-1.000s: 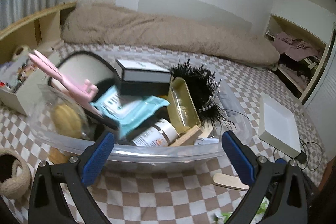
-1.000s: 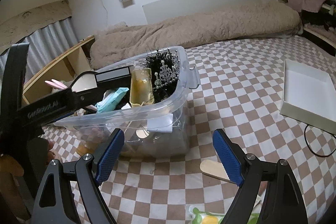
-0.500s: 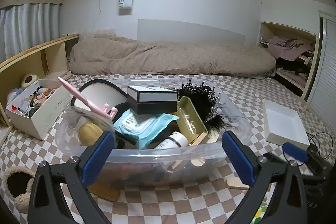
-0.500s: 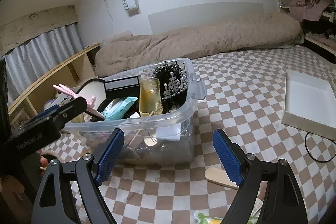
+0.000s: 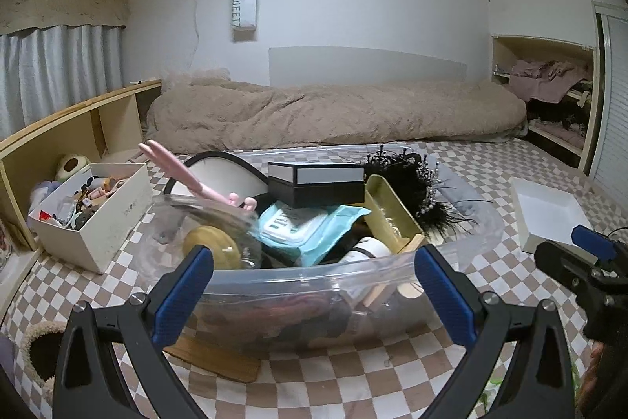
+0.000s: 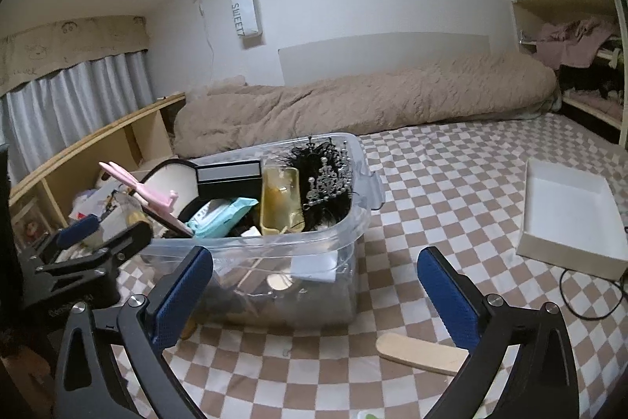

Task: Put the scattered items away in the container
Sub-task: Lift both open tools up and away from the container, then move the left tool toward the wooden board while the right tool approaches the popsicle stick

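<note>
A clear plastic bin (image 5: 274,281) stands on the checkered floor, piled with items: a black-and-grey box (image 5: 316,181), a teal wipes pack (image 5: 302,228), a pink comb (image 5: 184,175), a gold tray (image 5: 388,213) and a black feathered tiara (image 5: 416,179). The bin also shows in the right wrist view (image 6: 329,250). My left gripper (image 5: 314,297) is open and empty, just in front of the bin's near wall. My right gripper (image 6: 314,297) is open and empty, to the bin's right. A wooden stick (image 6: 420,352) lies on the floor by its right finger. A wooden board (image 5: 219,360) lies beside the bin.
A white box of small items (image 5: 94,211) stands left of the bin by a low wooden shelf (image 5: 70,128). An open white box lid (image 6: 569,218) and a black cable (image 6: 588,297) lie at the right. A beige duvet (image 5: 333,112) lies behind. A fuzzy slipper (image 5: 39,352) is at lower left.
Both grippers have drawn back and tilted upward, so the bin sits lower and farther in both views. Both stay open and empty. The bin's contents have not moved.
</note>
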